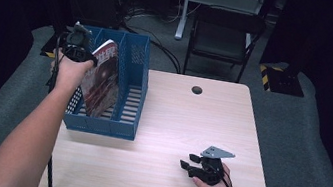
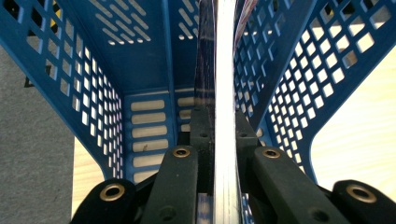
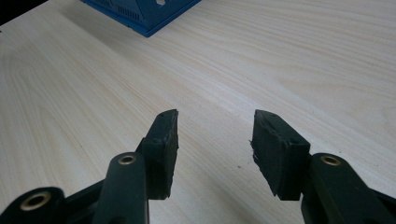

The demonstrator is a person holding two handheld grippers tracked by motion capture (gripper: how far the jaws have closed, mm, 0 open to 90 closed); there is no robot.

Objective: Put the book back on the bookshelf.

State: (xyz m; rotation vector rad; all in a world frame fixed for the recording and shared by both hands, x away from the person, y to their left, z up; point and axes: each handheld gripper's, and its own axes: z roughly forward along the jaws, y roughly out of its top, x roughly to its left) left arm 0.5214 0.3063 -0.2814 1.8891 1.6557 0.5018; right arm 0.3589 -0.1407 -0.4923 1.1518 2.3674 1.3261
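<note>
High view: my left claw (image 1: 80, 45), forearm extended, pinches the magazine (image 1: 101, 80) by its top edge; below the claw it stands tilted inside the blue rack (image 1: 131, 83). My right claw (image 1: 192, 164) rests low on the worktop (image 1: 175, 120).

Left claw view: jaws clamp the magazine's (image 2: 224, 70) edge between rack walls (image 2: 70, 70).

Right claw view: my right claw (image 3: 215, 135) is spread, with bare worktop (image 3: 233, 56) between the jaws.

Crowded at upper left, open elsewhere
Blue rack (image 1: 129, 92) with tilted magazine (image 1: 101, 80) blocking the upper left of the surface (image 1: 189, 127); centre and right bare, passable.
</note>
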